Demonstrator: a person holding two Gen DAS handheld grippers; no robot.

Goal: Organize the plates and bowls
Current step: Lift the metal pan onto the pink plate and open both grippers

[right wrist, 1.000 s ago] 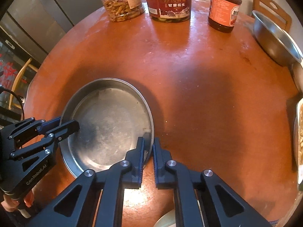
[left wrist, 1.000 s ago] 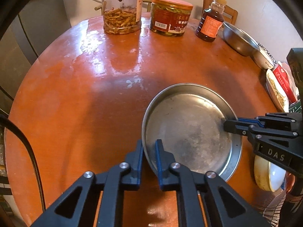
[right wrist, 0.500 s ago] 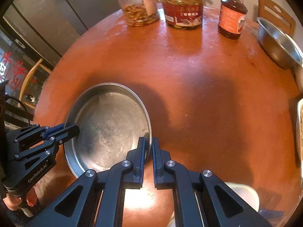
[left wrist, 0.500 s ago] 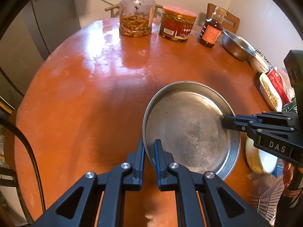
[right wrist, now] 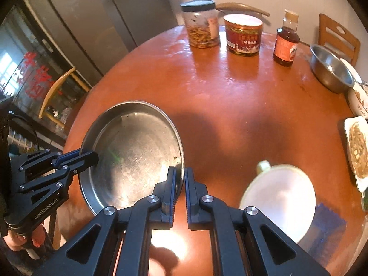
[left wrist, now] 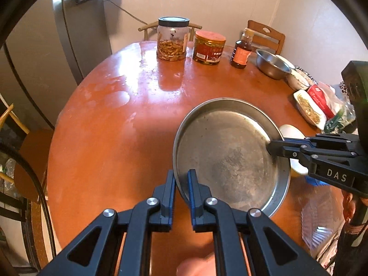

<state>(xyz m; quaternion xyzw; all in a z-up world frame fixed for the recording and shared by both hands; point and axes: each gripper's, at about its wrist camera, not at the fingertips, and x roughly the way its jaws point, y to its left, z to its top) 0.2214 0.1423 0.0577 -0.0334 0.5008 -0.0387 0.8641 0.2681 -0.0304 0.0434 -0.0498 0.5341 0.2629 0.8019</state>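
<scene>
A wide, shallow metal plate, round with a low upturned rim and a dull, scuffed bottom, sits at lower centre of the left wrist view, above the glossy orange-brown round table. The left gripper has its black fingers with blue pads closed on the plate's near rim, while the right gripper comes in from the right edge of the frame and pinches the opposite rim. In the right wrist view the roles swap: the right gripper clamps the rim at lower centre and the left gripper holds the plate's left edge. That view also shows a smooth white bowl at lower right, blurred, which the left wrist view shows only as a sliver behind the plate. Along the top of the table stand a clear plastic jar with a black lid, a red tin, a small amber bottle and a deep steel bowl at upper right. A white dish of pale strips lies at the right edge.
</scene>
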